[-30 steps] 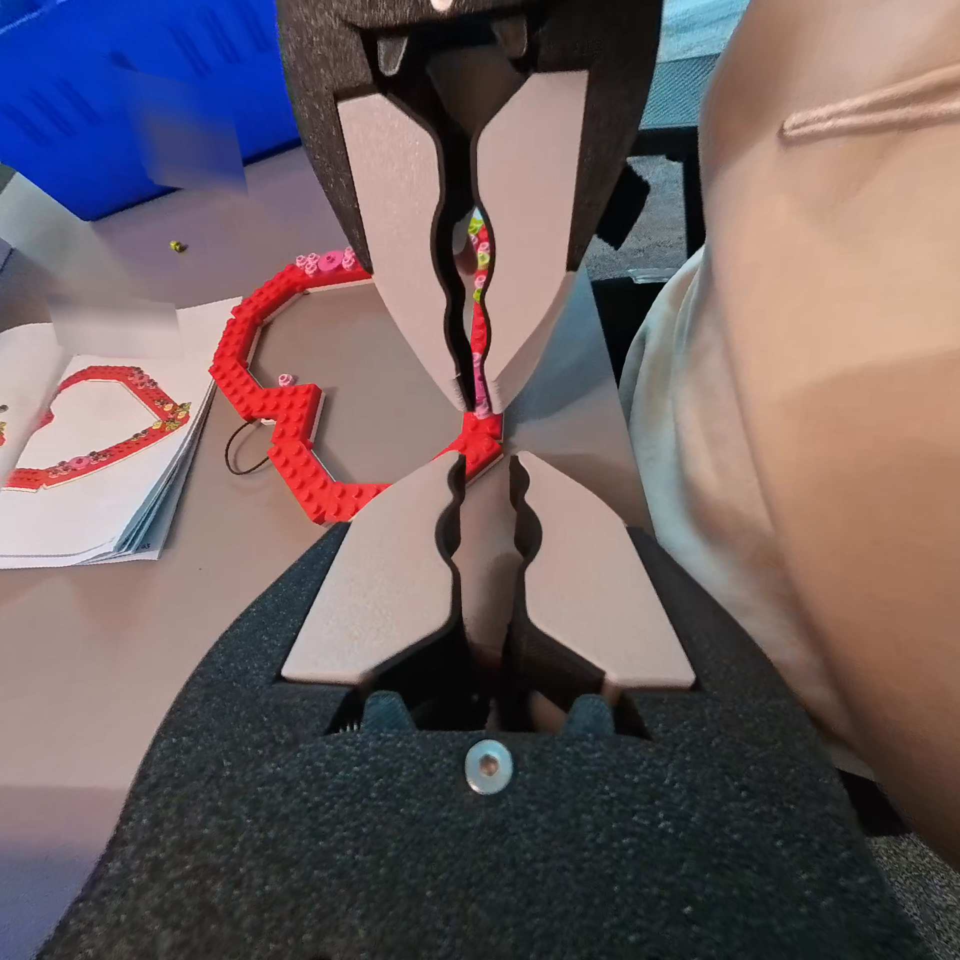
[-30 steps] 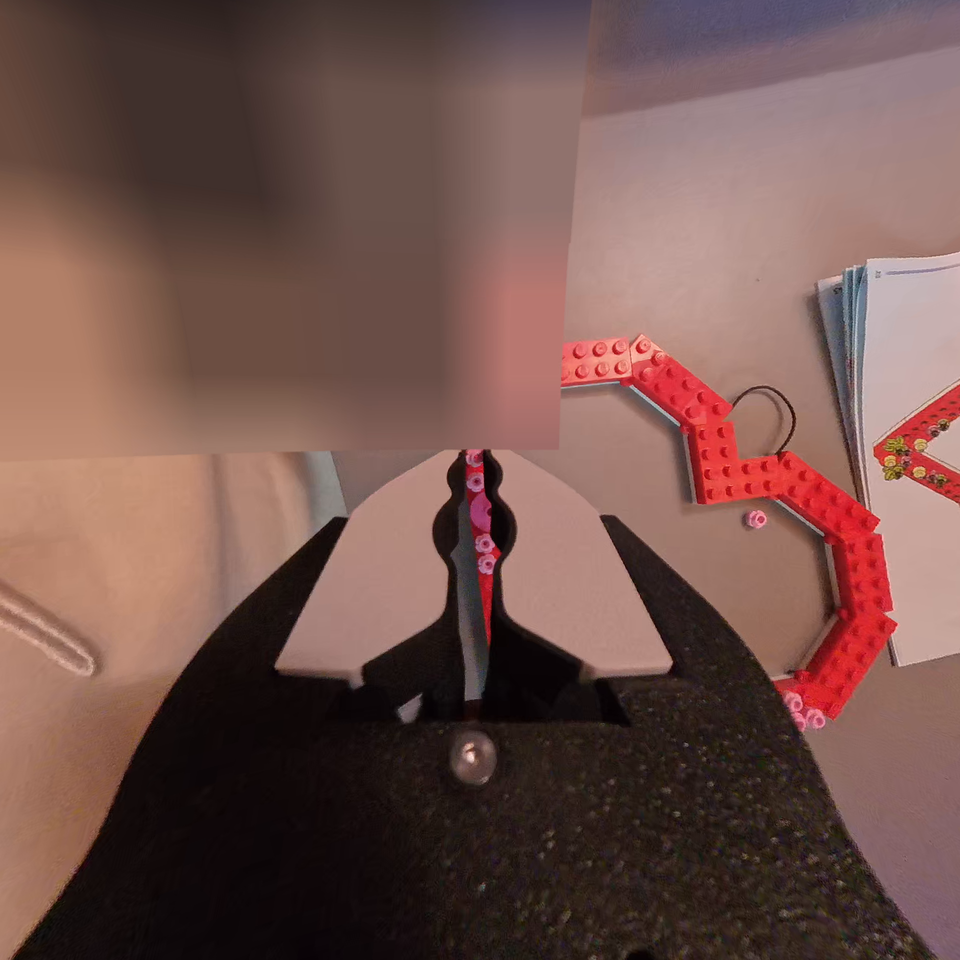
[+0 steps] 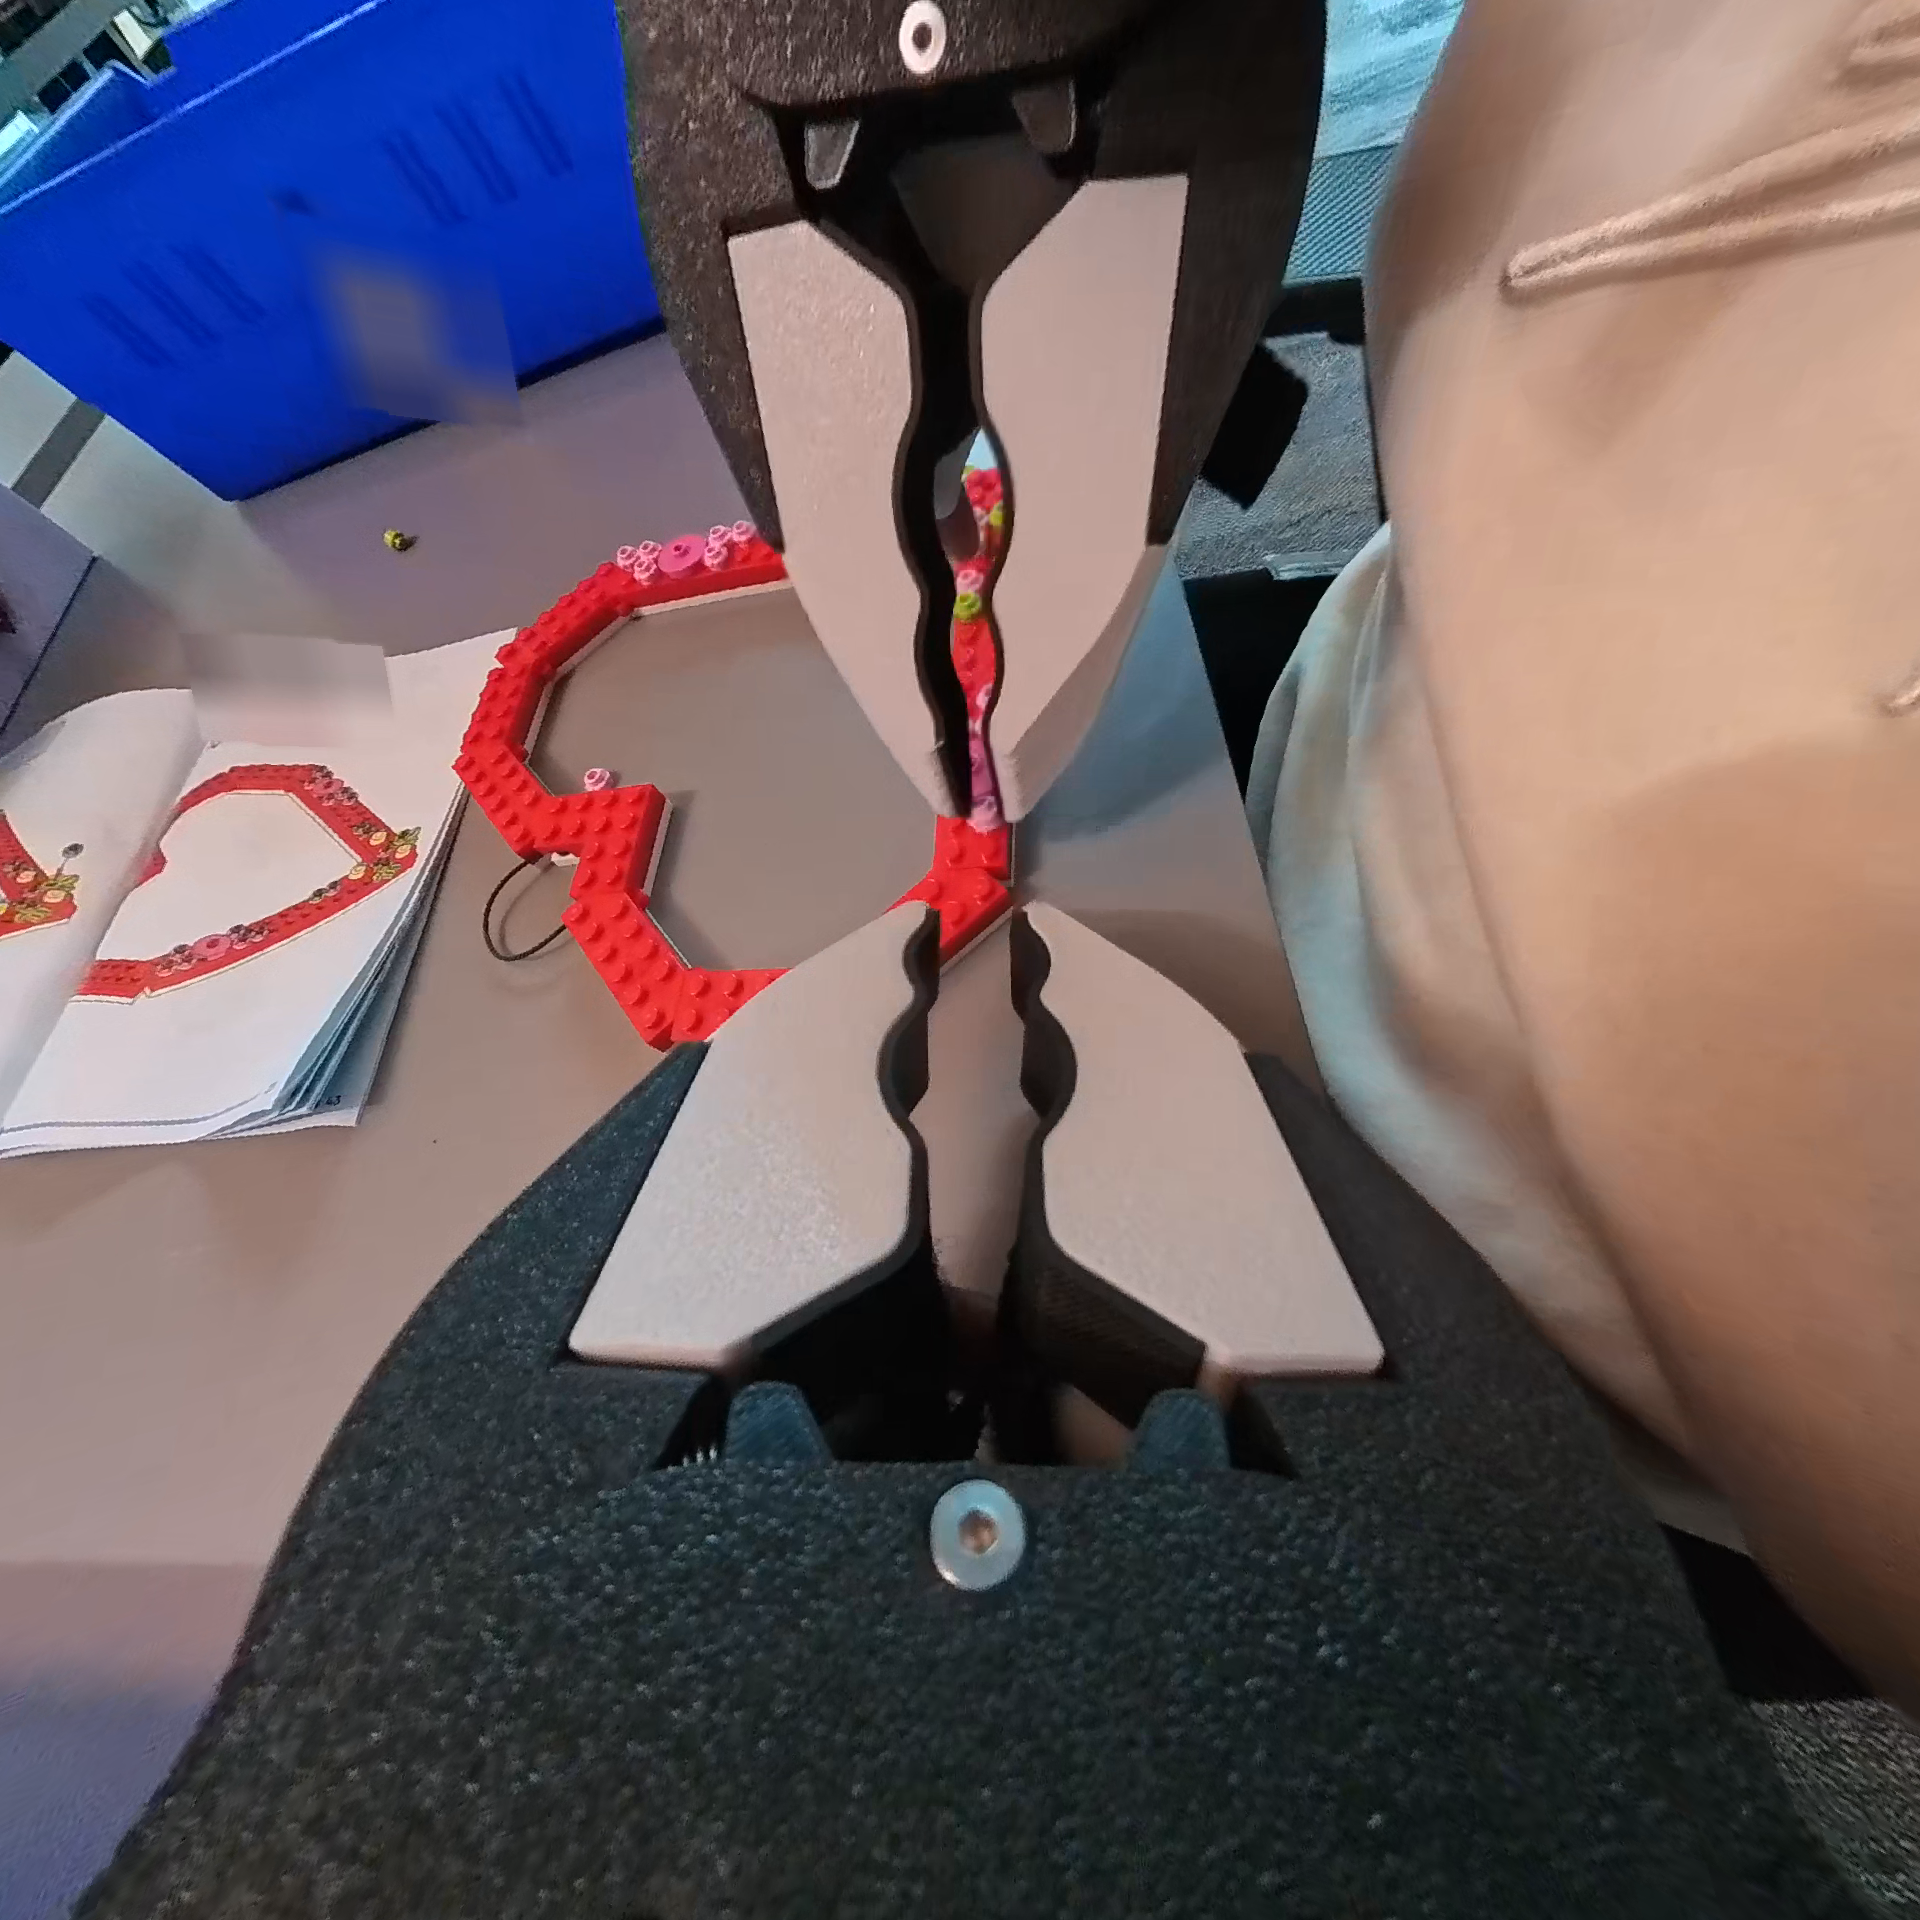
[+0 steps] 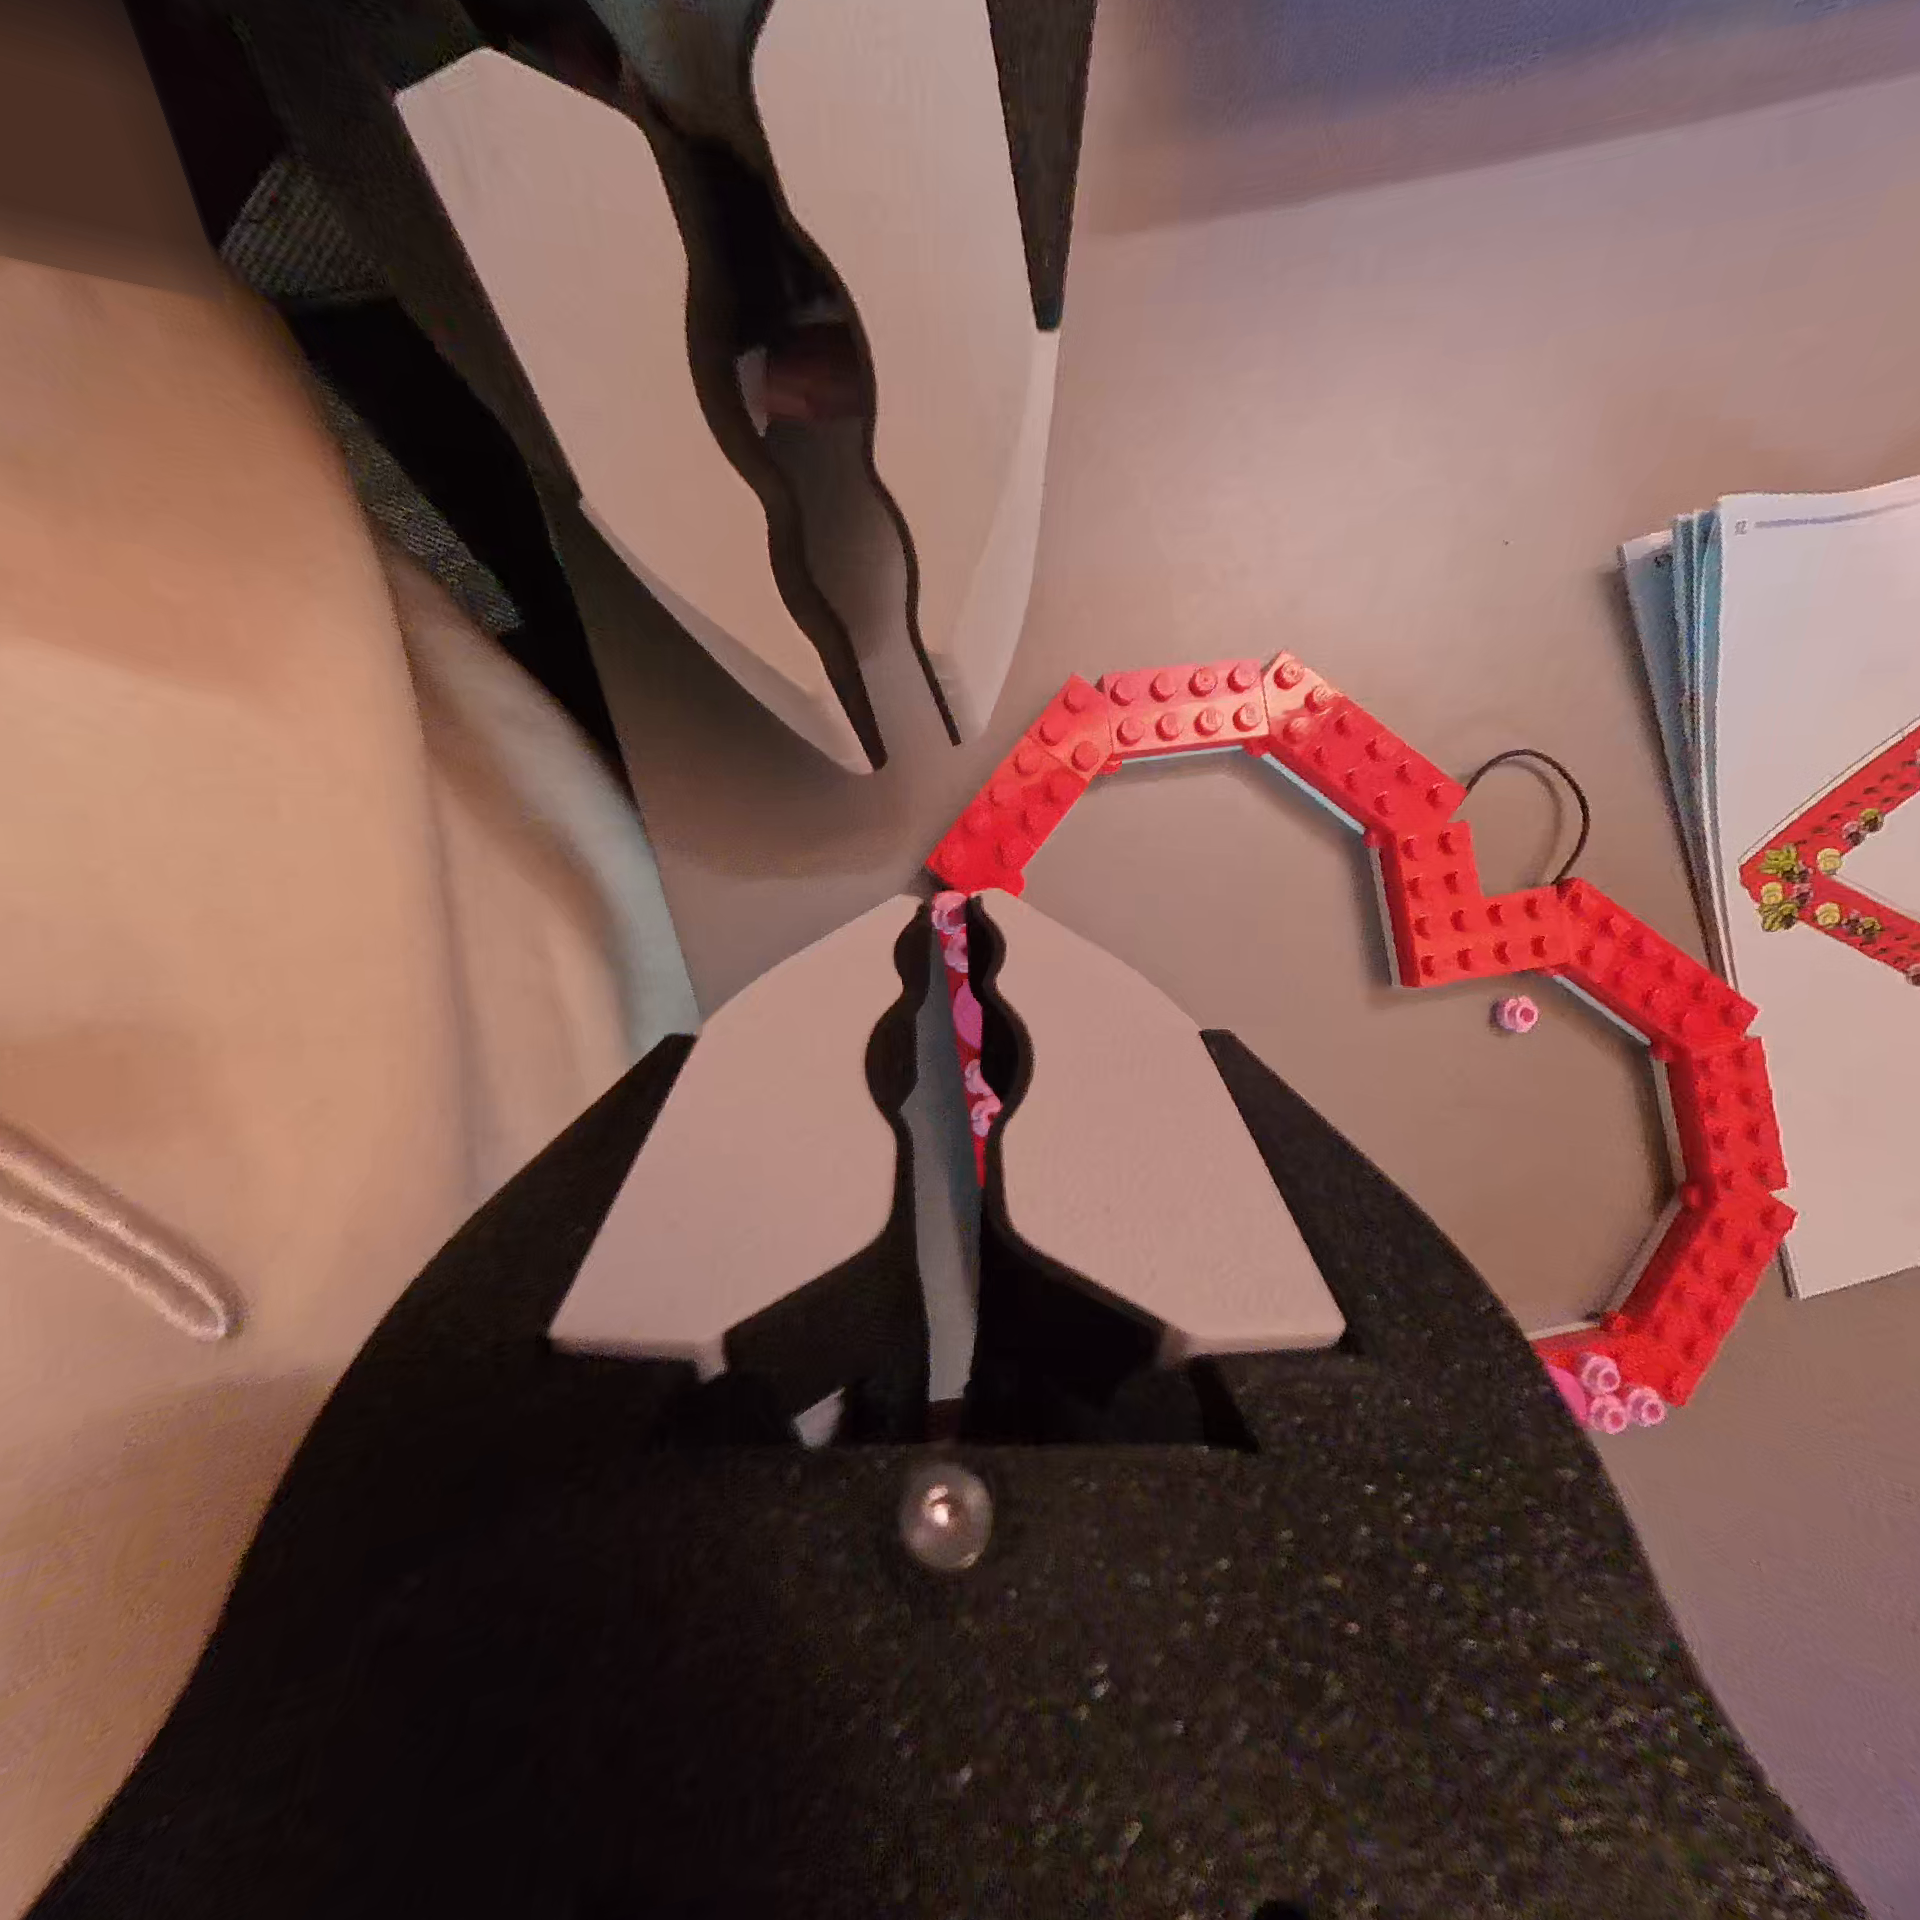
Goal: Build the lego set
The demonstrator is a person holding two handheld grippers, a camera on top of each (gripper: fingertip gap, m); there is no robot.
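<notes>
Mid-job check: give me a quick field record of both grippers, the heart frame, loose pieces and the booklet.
left gripper: open, tips at the bare lower point of the heart
right gripper: jaws close together over the flowered side; contact unclear
heart frame: red plates, flat on the table, mostly bare studs
flowers: pink cluster on the far corner
loose pieces: pink flower inside the frame; tiny yellow-green piece near the blue bin
cord: dark loop at the notch
booklet: open beside the frame
</notes>
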